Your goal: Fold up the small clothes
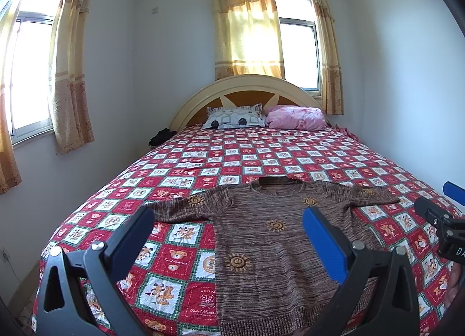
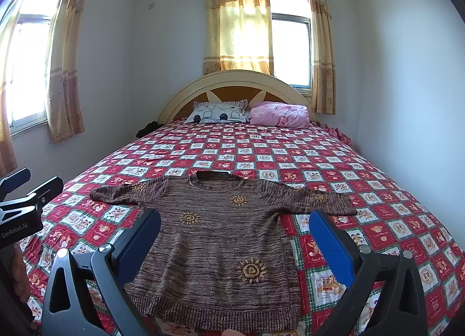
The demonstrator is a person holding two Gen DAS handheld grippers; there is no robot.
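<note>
Your brown knitted sweater with orange sun motifs (image 2: 215,237) lies flat and unfolded on the near end of the red patchwork bed (image 2: 290,144) — nothing folded yet. Both your left gripper (image 1: 229,222) and right gripper (image 2: 235,225) hover above it, fingers spread, holding nothing.

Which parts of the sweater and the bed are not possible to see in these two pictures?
- Left wrist view: sweater hem, cut off by the bottom edge and the right finger.
- Right wrist view: lower left hem corner, behind the left finger.
- Both views: dark item beside the bed, too small to identify.
</note>
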